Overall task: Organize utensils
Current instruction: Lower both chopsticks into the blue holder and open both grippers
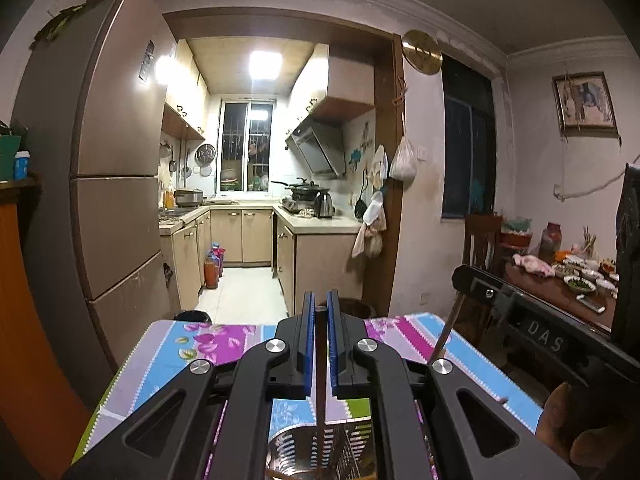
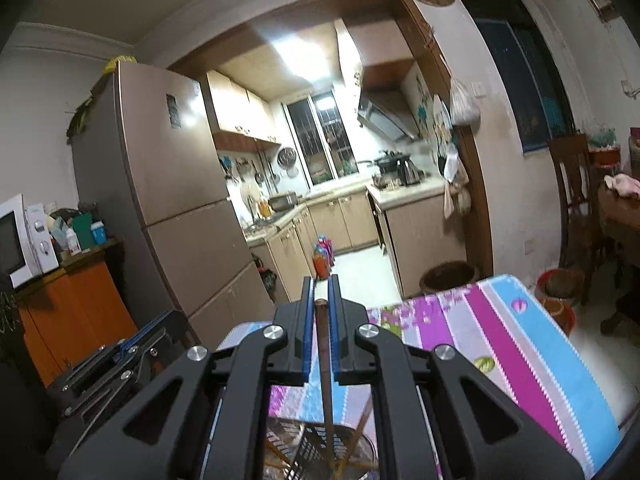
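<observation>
My left gripper [image 1: 320,300] is clamped tight on a thin brown chopstick [image 1: 320,364], and its lower end drops straight into the perforated metal utensil holder [image 1: 312,452] on the floral tablecloth [image 1: 208,344]. My right gripper [image 2: 322,286] is squeezed just as tight on a second chopstick [image 2: 325,364], also pointing down into the holder [image 2: 316,452]. Both of us hang directly above that holder, right gripper just beside left.

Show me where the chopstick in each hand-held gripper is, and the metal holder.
left chopstick [image 1: 320,364], left wrist view, mid shaft
right chopstick [image 2: 325,360], right wrist view, mid shaft
metal holder [image 1: 292,446], left wrist view, slotted wall
</observation>
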A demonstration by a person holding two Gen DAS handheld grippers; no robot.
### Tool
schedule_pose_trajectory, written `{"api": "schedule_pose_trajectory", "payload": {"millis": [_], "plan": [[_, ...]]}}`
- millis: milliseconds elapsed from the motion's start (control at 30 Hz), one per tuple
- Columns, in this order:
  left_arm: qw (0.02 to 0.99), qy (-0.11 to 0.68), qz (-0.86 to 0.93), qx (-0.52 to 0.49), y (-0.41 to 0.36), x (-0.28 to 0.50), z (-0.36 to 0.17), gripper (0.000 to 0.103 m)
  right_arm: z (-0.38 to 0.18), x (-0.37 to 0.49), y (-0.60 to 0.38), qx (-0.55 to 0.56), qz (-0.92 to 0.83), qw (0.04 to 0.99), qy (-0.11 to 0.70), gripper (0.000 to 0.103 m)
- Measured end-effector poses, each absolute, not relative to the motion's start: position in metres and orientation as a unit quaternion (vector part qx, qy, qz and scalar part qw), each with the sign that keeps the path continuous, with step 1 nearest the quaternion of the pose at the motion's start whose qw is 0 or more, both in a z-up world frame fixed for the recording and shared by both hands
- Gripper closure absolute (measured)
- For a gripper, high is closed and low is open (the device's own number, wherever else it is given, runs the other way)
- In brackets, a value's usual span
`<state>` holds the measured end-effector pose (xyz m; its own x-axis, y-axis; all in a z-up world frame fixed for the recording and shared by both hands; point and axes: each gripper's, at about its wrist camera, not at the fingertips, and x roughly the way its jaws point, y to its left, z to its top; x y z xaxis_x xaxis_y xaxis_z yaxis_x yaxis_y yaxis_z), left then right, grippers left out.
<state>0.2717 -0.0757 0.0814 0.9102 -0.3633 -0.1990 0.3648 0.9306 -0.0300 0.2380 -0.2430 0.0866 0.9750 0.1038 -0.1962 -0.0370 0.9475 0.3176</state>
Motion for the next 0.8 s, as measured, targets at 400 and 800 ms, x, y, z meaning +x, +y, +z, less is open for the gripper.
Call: {"api": "schedule_pose_trajectory", "payload": {"millis": [400, 800], "plan": [[0.982, 0.071, -0.172, -0.021, -0.045, 0.253, 0.108, 0.095, 0.12, 0.198, -0.261, 0.136, 0.014, 0.989, 0.056, 0.094], [0.991, -0.023, -0.128, -0.031, 0.029, 0.154, 0.158, 0.077, 0.144, 0.122, -0.31, 0.138, -0.009, 0.99, 0.01, 0.084]]}}
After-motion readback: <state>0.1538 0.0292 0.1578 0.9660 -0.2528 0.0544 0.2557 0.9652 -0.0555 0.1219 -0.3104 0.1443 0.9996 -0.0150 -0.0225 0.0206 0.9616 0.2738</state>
